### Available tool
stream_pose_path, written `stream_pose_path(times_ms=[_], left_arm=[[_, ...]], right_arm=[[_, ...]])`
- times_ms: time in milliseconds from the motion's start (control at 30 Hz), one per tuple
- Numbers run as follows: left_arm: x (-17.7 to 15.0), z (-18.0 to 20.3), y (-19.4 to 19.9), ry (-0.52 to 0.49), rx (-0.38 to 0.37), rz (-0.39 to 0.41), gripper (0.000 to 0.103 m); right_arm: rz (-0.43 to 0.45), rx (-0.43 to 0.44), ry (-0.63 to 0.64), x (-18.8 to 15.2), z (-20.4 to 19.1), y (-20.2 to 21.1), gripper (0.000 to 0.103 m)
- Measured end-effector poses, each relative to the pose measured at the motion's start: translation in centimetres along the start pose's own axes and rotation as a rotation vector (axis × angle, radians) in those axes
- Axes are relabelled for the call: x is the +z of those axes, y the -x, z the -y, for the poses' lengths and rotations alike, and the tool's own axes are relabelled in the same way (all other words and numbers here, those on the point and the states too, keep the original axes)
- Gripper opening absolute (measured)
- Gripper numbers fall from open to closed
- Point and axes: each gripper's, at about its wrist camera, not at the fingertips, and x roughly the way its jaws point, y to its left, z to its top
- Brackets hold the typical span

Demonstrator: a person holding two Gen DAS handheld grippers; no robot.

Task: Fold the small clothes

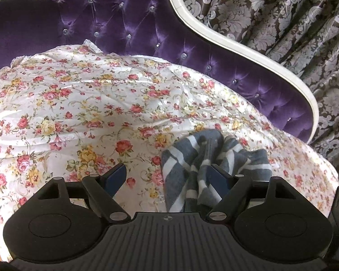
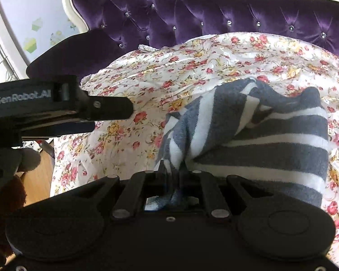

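The right hand-held gripper (image 2: pixel 172 171) is pinching an edge of the striped garment (image 2: pixel 260 135), its jaws pressed nearly together on the bunched gray-and-white cloth. The garment lies crumpled on the floral sheet (image 2: pixel 169 72) that covers the bed, in front of the purple tufted headboard (image 2: pixel 192 11). The left hand-held gripper (image 1: pixel 167 176) is spread wide and holds nothing; one of its fingers (image 1: pixel 217 176) sits against the garment's near folds while the other hangs over bare sheet. The step in hand looks like spreading the garment flat before folding it. To do that well, the right grip should keep hold of its edge and draw the cloth taut and low across the sheet, while the left closes on a clean single layer at the opposite edge, not on a heaped fold, so both pulls open the fabric evenly. Lifting too high would likely let the loose part twist. Count: one striped garment, one floral sheet, one headboard, two hand-held grippers, and one patterned curtain (image 1: pixel 293 22) behind.
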Motion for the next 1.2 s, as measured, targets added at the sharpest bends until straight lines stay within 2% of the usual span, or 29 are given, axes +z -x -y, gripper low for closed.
stream_pose_path(times_ms=[267, 367, 600, 700, 833, 867, 900, 967, 1200], left_arm=[[-0.4, 0.5, -0.4, -0.025, 0.012, -0.015, 0.079], [-0.4, 0.5, -0.5, -0.025, 0.017, -0.018, 0.079], [-0.3, 0.3, -0.4, -0.027, 0.023, -0.018, 0.079], [-0.2, 0.0, -0.2, -0.025, 0.028, -0.013, 0.079], [0.0, -0.4, 0.0, -0.018, 0.035, -0.006, 0.079], [0.1, -0.5, 0.0, -0.015, 0.035, -0.006, 0.079], [0.1, -0.5, 0.0, -0.013, 0.034, -0.007, 0.079], [0.1, -0.5, -0.1, -0.012, 0.031, -0.009, 0.079], [-0.3, 0.4, -0.6, -0.040, 0.025, -0.027, 0.079]], right_arm=[[0.034, 0.025, 0.016, -0.4, -0.1, 0.1, 0.025], [0.041, 0.032, 0.024, -0.6, -0.3, 0.1, 0.029], [0.061, 0.107, 0.082, -1.0, -1.6, 0.3, 0.030], [0.083, 0.141, 0.102, -1.3, -1.9, 1.3, 0.030], [0.138, 0.127, 0.120, -1.7, -1.3, 3.7, 0.030], [0.153, 0.112, 0.125, -1.9, -1.1, 4.4, 0.036], [0.169, 0.096, 0.137, -2.1, -0.9, 5.1, 0.046], [0.183, 0.059, 0.174, -2.6, -0.8, 5.9, 0.056], [0.193, 0.003, 0.348, -7.2, -2.4, 7.0, 0.063]])
